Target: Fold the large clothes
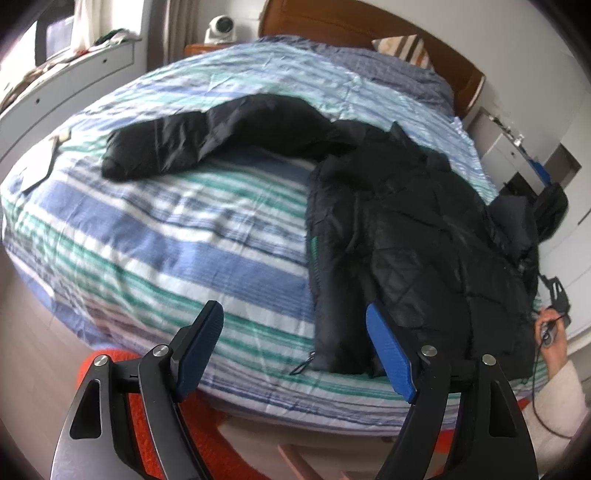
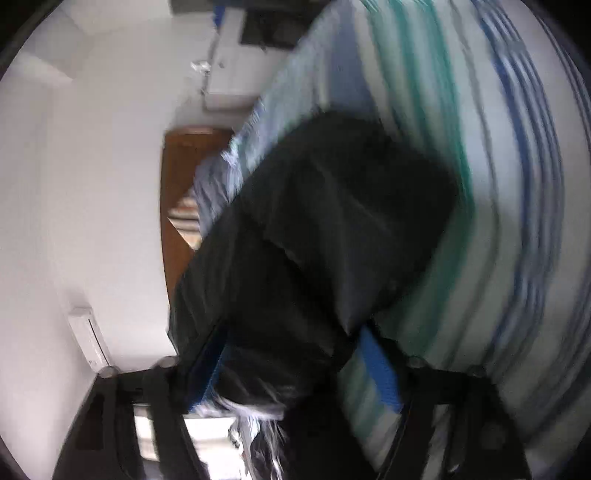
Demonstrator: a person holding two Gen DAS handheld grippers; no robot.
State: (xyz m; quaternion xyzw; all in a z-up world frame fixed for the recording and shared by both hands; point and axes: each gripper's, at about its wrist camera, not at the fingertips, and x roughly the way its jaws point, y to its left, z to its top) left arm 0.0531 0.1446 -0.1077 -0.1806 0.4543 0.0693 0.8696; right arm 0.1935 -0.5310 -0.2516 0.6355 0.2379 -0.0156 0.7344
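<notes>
A black quilted jacket (image 1: pixel 406 229) lies on the right half of the striped bed cover (image 1: pixel 166 240). One sleeve (image 1: pixel 184 147) stretches out to the left across the bed. My left gripper (image 1: pixel 293 310) hovers open above the bed's near edge, its right pad beside the jacket's hem, with nothing between the fingers. In the blurred right wrist view the jacket (image 2: pixel 325 229) fills the middle. My right gripper (image 2: pixel 295 339) is rolled to the side, its blue pads (image 2: pixel 380 365) stand wide apart and black fabric lies between them. A person's hand (image 1: pixel 552 339) in a white sleeve shows at the jacket's right edge.
A wooden headboard (image 1: pixel 332 18) and a striped pillow (image 1: pixel 406 48) are at the far end. White drawers (image 1: pixel 74 70) run along the left, a white cabinet (image 1: pixel 509 147) stands at the right. An orange rug (image 1: pixel 214 435) lies below the bed's near edge.
</notes>
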